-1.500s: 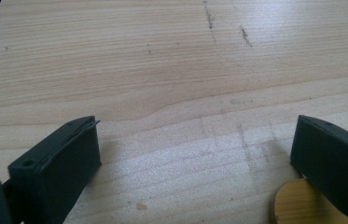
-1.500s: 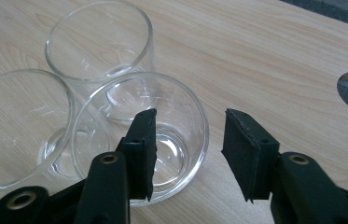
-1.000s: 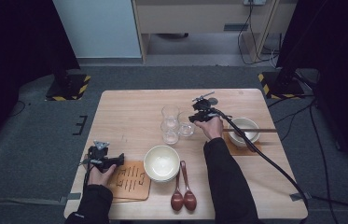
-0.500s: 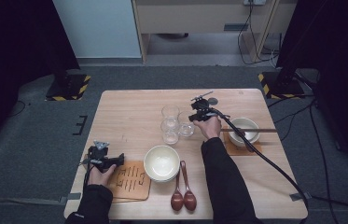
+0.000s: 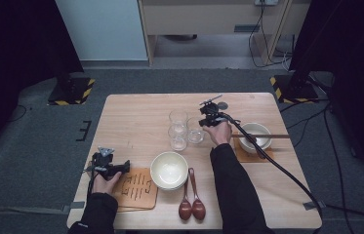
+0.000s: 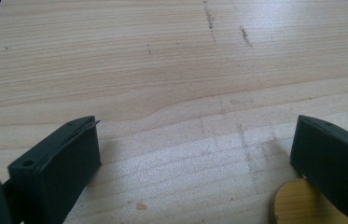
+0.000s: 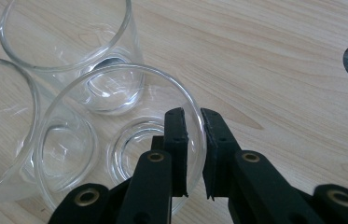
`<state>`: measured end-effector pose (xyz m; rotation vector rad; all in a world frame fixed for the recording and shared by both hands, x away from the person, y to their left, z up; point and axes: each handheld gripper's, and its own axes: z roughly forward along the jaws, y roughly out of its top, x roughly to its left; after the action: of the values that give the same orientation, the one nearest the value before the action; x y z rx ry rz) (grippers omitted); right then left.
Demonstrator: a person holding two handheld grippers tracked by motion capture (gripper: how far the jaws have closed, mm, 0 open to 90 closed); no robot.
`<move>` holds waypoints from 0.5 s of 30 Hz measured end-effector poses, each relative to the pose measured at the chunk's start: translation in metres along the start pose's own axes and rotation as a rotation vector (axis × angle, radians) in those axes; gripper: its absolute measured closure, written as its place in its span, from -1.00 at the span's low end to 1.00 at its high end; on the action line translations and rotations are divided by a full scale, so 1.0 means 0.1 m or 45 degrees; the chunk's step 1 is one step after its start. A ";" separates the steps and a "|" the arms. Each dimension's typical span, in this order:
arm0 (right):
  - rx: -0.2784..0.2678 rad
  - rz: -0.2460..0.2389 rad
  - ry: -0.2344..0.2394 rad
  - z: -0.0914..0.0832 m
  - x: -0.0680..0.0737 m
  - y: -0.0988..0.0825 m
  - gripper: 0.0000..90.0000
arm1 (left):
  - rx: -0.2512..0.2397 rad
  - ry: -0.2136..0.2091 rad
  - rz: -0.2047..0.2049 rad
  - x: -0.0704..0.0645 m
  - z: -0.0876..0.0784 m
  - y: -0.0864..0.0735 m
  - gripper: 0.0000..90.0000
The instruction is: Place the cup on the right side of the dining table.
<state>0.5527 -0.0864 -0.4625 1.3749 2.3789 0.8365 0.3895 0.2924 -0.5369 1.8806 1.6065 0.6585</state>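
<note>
Three clear glasses stand together mid-table. My right gripper (image 5: 200, 126) (image 7: 194, 126) reaches to the nearest glass (image 5: 195, 132) (image 7: 129, 144) from the right. One jaw is inside its rim and one outside; they have just been closing and now pinch the wall. The other two glasses (image 7: 69, 37) (image 7: 3, 116) touch or nearly touch it on its far side. My left gripper (image 5: 123, 167) (image 6: 195, 158) rests low over the table's front left. It is open, with bare wood between its jaws, at the edge of a wooden coaster (image 5: 138, 187) (image 6: 297, 205).
A cream bowl (image 5: 169, 169) sits beside the coaster, with two brown spoons (image 5: 192, 204) in front of it. A second bowl (image 5: 255, 135) on a coaster with chopsticks (image 5: 274, 136) across it stands right of my right hand. The right gripper's cable (image 5: 287, 175) trails over the table's right side.
</note>
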 end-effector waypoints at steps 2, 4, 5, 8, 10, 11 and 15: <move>0.001 -0.011 0.003 -0.01 0.01 0.00 0.83 | 0.000 0.000 0.000 0.00 0.00 0.00 -0.99; 0.002 -0.012 0.007 -0.04 0.00 -0.01 0.85 | 0.000 0.000 0.000 0.00 0.00 0.00 -0.99; 0.002 -0.012 0.007 -0.04 0.00 -0.01 0.85 | 0.000 0.000 0.000 0.00 0.00 0.00 -0.99; -0.021 -0.004 0.017 -0.10 -0.02 -0.01 0.89 | 0.000 0.000 0.000 0.00 0.00 0.00 -0.99; -0.014 0.001 0.023 -0.12 -0.03 -0.01 0.89 | 0.000 0.000 0.000 0.00 0.00 0.00 -0.99; -0.012 -0.001 0.024 -0.13 -0.03 -0.01 0.89 | 0.000 0.000 0.000 0.00 0.00 0.00 -0.99; -0.017 0.005 0.031 -0.15 -0.04 -0.02 0.90 | 0.000 0.000 0.000 0.00 0.00 0.00 -0.99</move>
<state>0.5462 -0.0960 -0.4521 1.3727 2.3851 0.8741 0.3895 0.2925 -0.5369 1.8805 1.6064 0.6586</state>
